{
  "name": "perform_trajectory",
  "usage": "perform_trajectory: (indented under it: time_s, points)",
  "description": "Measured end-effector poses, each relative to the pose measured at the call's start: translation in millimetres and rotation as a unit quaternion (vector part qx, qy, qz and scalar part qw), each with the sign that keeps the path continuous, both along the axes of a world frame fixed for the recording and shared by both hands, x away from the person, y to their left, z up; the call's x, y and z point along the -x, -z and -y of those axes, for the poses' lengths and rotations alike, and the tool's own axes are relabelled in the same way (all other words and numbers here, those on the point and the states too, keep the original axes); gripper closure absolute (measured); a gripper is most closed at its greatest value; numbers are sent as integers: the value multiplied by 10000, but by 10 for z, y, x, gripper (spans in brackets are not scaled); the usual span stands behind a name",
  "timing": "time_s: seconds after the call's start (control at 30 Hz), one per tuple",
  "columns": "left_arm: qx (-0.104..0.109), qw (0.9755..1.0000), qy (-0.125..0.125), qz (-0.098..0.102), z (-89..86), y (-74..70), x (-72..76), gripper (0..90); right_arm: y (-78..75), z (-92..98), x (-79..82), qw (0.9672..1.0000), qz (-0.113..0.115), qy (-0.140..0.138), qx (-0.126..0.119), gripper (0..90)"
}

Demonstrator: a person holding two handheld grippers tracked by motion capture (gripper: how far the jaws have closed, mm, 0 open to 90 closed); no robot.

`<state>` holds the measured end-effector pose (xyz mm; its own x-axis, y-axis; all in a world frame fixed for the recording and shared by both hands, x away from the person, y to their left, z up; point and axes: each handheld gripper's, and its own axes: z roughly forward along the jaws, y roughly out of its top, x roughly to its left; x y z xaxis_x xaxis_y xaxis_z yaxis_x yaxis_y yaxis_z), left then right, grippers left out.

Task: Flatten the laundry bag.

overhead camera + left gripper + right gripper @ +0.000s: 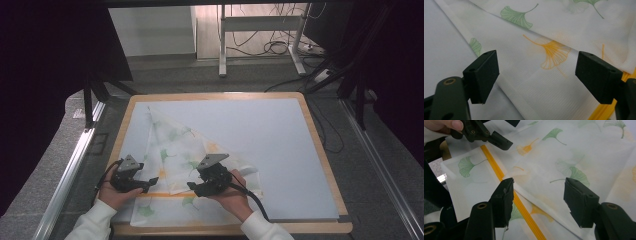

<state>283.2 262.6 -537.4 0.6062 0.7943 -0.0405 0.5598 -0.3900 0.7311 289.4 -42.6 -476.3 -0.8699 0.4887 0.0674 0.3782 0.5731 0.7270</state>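
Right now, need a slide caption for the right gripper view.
Right gripper, jaws open, poised over a folded edge of the ginkgo-print cloth by its yellow stripe; left gripper beyond.

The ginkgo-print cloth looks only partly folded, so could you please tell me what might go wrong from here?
1. Both the left claw and the right claw are open above the thin cloth, so a closing grip might pinch one layer only, or none.
2. The folded flap lies loose over the yellow stripe; a tug could undo it.
3. The cloth's near edge lies at the table's wooden rim and might slip off.
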Motion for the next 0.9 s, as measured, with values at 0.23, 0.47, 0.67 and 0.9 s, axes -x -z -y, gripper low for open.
perform_trajectory:
  time_s: [0.23,0.47,0.67,0.9]
  points:
    - [2,10000,-3,3,0,0,0,188,52,-186,17,9998,-73,-204,53,409]
    - [6,10000,8,6,-3,-3,1,188,143,-390,22,9990,-173,-393,154,408]
    - [19,10000,6,14,-5,-7,3,188,213,-525,13,9982,-265,-487,238,408]
    - [33,10000,17,19,-6,-8,6,188,318,-656,-25,9973,-315,-501,430,407]
